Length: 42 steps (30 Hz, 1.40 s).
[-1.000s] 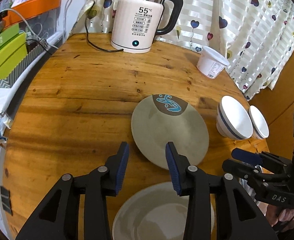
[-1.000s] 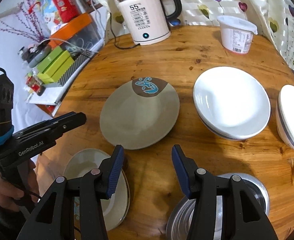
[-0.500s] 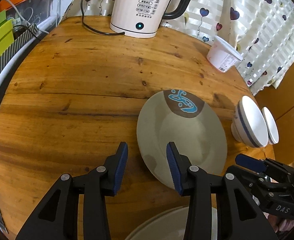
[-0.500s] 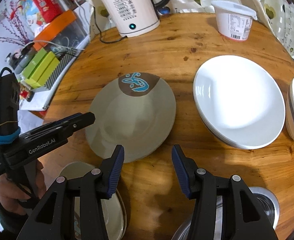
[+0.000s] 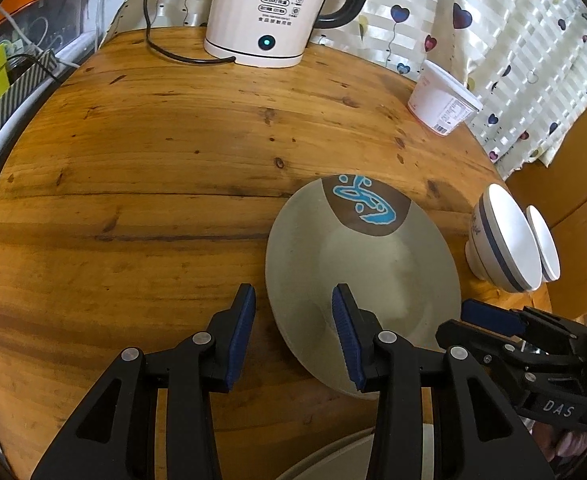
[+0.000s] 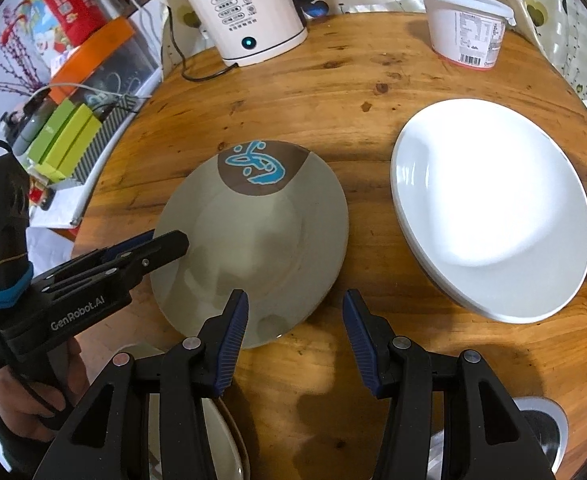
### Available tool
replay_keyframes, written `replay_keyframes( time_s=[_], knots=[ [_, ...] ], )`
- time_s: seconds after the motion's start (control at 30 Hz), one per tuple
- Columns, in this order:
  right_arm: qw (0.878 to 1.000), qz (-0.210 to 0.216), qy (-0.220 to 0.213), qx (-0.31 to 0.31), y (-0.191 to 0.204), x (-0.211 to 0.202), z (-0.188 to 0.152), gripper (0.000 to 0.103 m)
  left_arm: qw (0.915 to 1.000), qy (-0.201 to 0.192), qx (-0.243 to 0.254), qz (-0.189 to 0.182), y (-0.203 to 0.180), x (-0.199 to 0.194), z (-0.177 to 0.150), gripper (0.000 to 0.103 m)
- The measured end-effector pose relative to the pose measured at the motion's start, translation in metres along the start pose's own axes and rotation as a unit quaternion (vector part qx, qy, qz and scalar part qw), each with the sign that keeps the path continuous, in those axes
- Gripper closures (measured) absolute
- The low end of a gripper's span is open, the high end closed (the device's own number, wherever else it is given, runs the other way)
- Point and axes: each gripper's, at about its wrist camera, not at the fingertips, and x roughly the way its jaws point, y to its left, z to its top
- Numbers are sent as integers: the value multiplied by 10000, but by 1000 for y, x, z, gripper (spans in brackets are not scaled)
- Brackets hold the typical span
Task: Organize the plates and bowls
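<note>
A grey plate with a brown patch and blue drawing [image 5: 365,252] [image 6: 253,236] lies flat on the round wooden table [image 5: 153,160]. My left gripper [image 5: 293,332] is open, its jaws standing on either side of the plate's left rim; it also shows in the right wrist view [image 6: 149,246]. My right gripper [image 6: 295,332] is open at the plate's near-right rim; it also shows in the left wrist view [image 5: 489,316]. White plates [image 6: 489,208] are stacked to the right. Two white bowls with blue bands [image 5: 505,240] sit at the far right.
A white electric kettle [image 5: 273,8] with its cord and a white tub [image 5: 441,100] stand at the back. Another grey plate [image 6: 217,436] and a metal bowl [image 6: 541,432] lie at the near edge. Boxes [image 6: 65,136] sit on a shelf to the left.
Both grippers have moved forward toward the grey plate and now stand at its near rim, one on each side. Both stay open. The dishes have not moved.
</note>
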Motion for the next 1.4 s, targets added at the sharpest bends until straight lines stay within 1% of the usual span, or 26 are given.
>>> replay_keyframes(
  time_s=[0.07, 0.17, 0.27, 0.33, 0.43, 0.7, 0.97, 1.2, 1.4],
  knots=[
    [10000, -18, -5, 5, 0, 2, 2, 54, 10000, -11, 41, -7, -1, 1, 0, 62],
    [10000, -34, 10, 16, 1, 5, 3, 56, 10000, -25, 84, -19, -2, 2, 1, 62],
    [10000, -39, 18, 28, 1, 7, 4, 64, 9999, -20, 119, -44, -2, 3, 2, 68],
    [10000, -49, 21, 24, 1, 8, 4, 68, 9999, -20, 130, -51, -2, 4, 2, 68],
    [10000, -57, 6, 27, 0, 9, 5, 70, 9999, -22, 127, -51, -2, 4, 3, 68],
    [10000, -4, -53, -18, 2, 6, 6, 71, 9998, -91, 156, 21, -4, -5, 1, 69],
    [9997, 80, -157, -151, 11, -8, 7, 71, 9998, -170, 89, 89, -2, -20, -3, 69],
    [9989, 143, -318, -297, 20, -26, 3, 71, 9992, -376, 44, 140, -7, -47, -11, 69],
    [9981, 197, -397, -427, 26, -41, -10, 71, 9983, -545, 10, 214, -16, -70, -28, 68]
  ],
)
